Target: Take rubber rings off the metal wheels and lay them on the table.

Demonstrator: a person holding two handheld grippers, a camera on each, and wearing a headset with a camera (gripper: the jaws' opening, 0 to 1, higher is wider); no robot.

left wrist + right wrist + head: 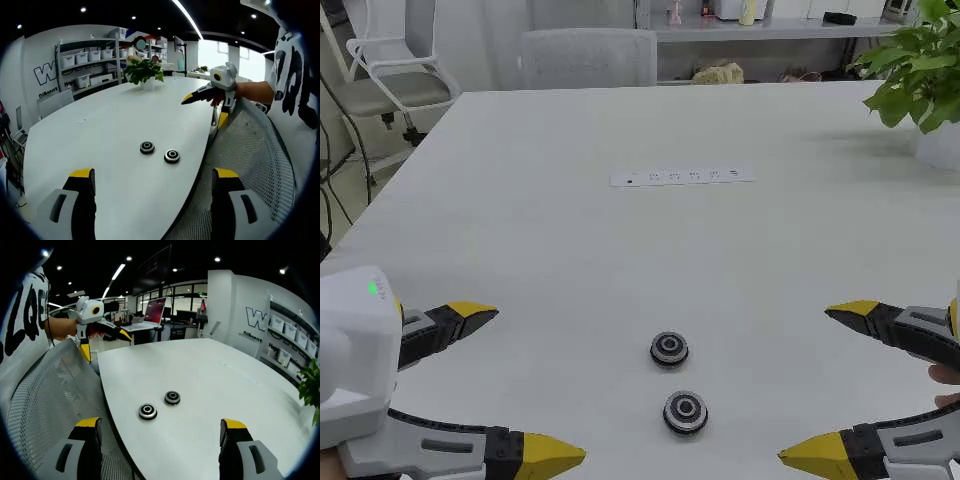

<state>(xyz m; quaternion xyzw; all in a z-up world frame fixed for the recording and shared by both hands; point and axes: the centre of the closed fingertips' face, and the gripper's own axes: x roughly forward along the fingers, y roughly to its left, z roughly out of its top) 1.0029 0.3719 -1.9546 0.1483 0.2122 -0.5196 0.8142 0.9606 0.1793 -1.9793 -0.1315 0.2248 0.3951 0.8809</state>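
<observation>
Two small metal wheels with black rubber rings lie flat on the white table [620, 250] close to its near edge: a farther one [669, 349] and a nearer one [685, 412]. They sit side by side in the left gripper view [147, 147] [171, 156] and in the right gripper view [172, 397] [147, 411]. My left gripper [532, 385] [152, 173] is open to their left, holding nothing. My right gripper [808, 384] [159, 422] is open to their right, also holding nothing. Each is well apart from the wheels.
A white power strip [682, 177] lies mid-table. A potted plant [920, 60] stands at the far right corner. Chairs [588, 57] [390, 70] stand beyond the table. A mesh chair back [250, 150] is at the near edge.
</observation>
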